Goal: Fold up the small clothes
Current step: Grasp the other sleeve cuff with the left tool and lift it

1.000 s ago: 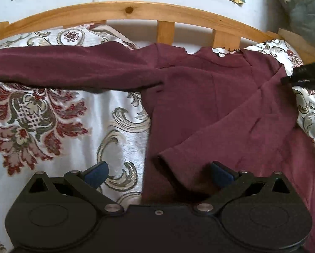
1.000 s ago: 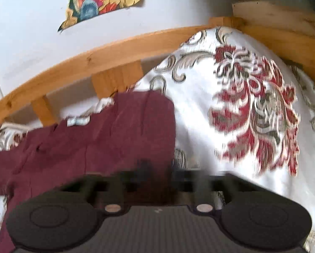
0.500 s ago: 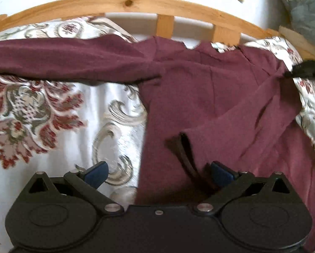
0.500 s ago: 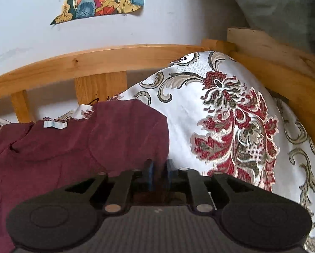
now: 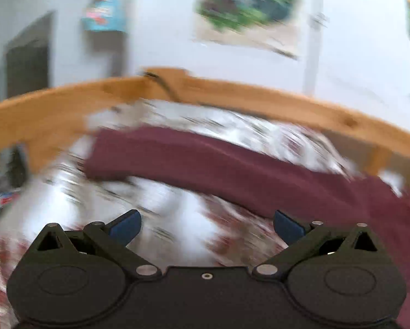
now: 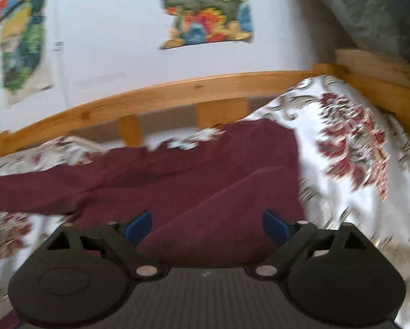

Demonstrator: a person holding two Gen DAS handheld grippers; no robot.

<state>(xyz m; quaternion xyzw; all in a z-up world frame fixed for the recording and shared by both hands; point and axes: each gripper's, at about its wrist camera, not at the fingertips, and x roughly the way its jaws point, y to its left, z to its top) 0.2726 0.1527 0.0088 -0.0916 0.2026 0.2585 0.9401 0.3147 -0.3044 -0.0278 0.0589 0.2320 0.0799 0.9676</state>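
Observation:
A maroon long-sleeved top [image 6: 218, 175] lies on a floral bedspread [image 6: 350, 153]. In the right wrist view its right sleeve is folded across the body, and the left sleeve stretches out to the left. My right gripper [image 6: 206, 224] is open and empty just above the folded part. In the blurred left wrist view the left sleeve [image 5: 194, 159] runs across the bed, its cuff at the far left. My left gripper [image 5: 206, 223] is open and empty, over bare bedspread just short of that sleeve.
A wooden bed rail [image 6: 177, 90] curves along the far edge, also in the left wrist view [image 5: 259, 96]. A white wall with colourful pictures [image 6: 205, 11] stands behind it. A grey-green cushion [image 6: 375, 11] sits at the far right. Dark small items [image 5: 4, 175] lie at the left edge.
My right gripper has opened and let go of the top's right shoulder, leaving the sleeve folded over. My left gripper has swung left from the body toward the outstretched left sleeve.

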